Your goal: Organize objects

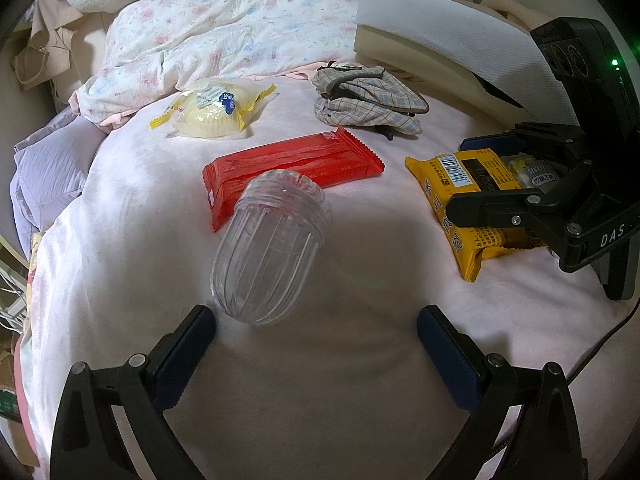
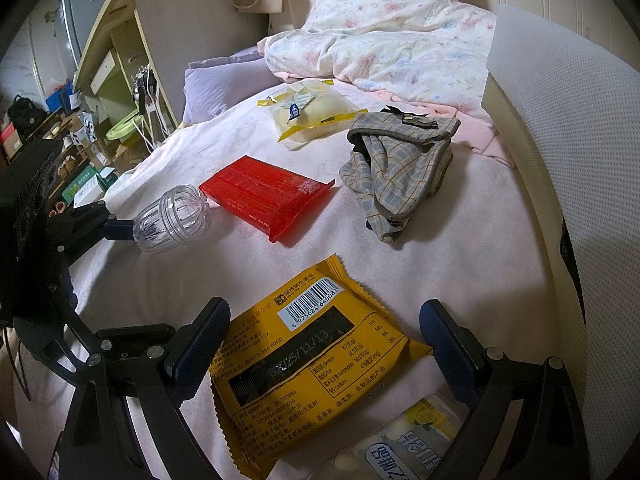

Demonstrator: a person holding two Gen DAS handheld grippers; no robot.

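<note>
Keep left gripper [image 1: 316,320] wide, straddle clear jar [image 1: 269,252]; keep right gripper [image 2: 324,320] wide, centre over yellow packet [image 2: 312,360], seemingly flat.

pink bed [image 1: 360,360], jar [image 1: 268,252], snack packets [image 1: 288,168]

Dim, warm indoor light; we note a soft shadow on the bed [image 1: 320,360] near its front edge, heavy fisheye bending, dark vignetted corners, mostly sharp focus.
</note>
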